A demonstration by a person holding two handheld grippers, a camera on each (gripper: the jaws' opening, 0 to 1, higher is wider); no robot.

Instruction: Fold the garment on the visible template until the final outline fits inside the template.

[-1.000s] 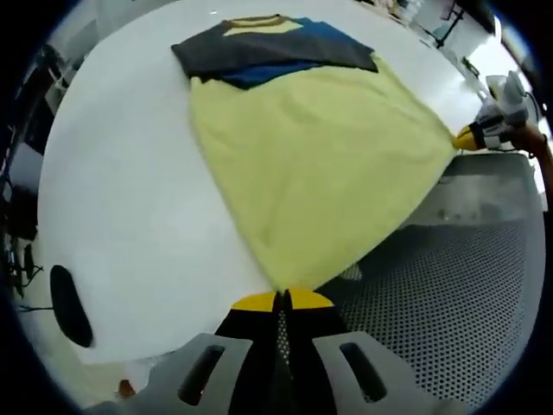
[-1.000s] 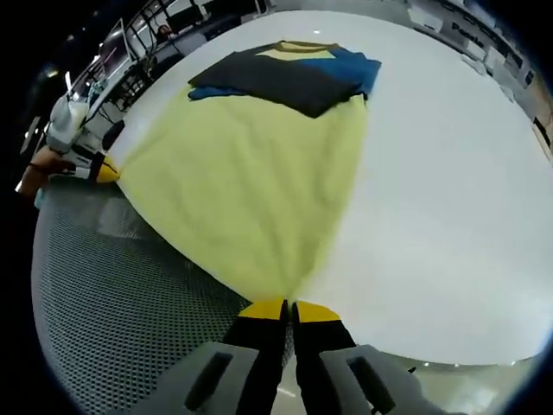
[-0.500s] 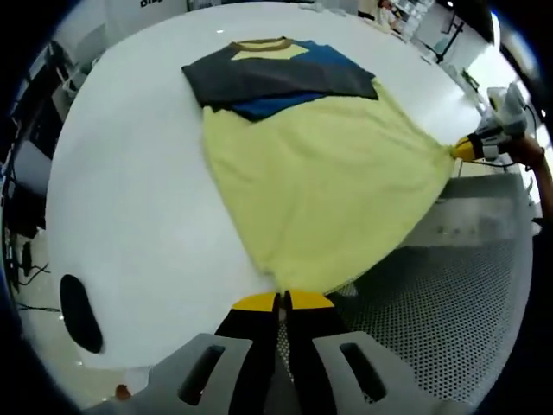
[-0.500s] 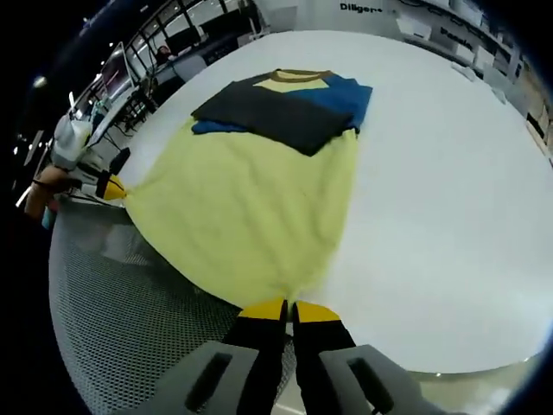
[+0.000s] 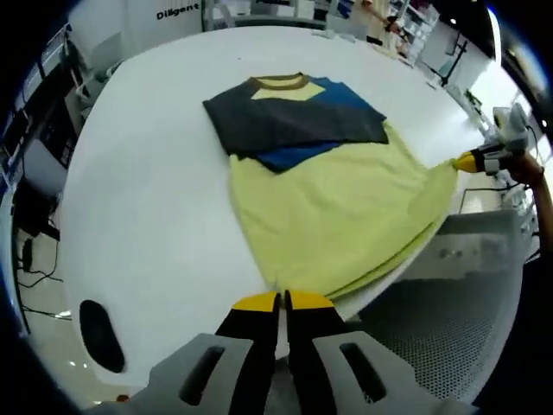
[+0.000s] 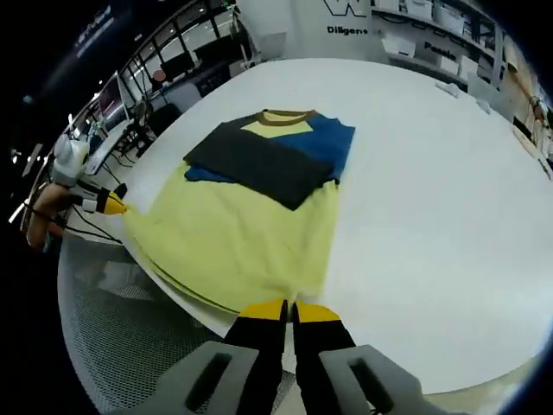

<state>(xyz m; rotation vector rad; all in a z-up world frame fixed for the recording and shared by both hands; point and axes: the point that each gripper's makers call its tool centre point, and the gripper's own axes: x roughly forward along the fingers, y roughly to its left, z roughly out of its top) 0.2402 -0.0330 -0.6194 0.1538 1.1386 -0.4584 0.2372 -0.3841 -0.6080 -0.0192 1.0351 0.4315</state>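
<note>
Hem now lifted over the white table; both tongs pinch the garment (yellow).

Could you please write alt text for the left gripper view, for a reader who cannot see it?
The left tool, shut, pinches one hem corner of a yellow shirt on a white table. The right tool holds the other corner, with dark and blue sleeves folded across the top.

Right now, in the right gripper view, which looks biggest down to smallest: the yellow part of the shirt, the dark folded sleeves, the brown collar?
1. Yellow part of the shirt, clearly the largest.
2. Dark folded sleeves.
3. Brown collar, smallest, though it lies farthest from the camera.
</note>
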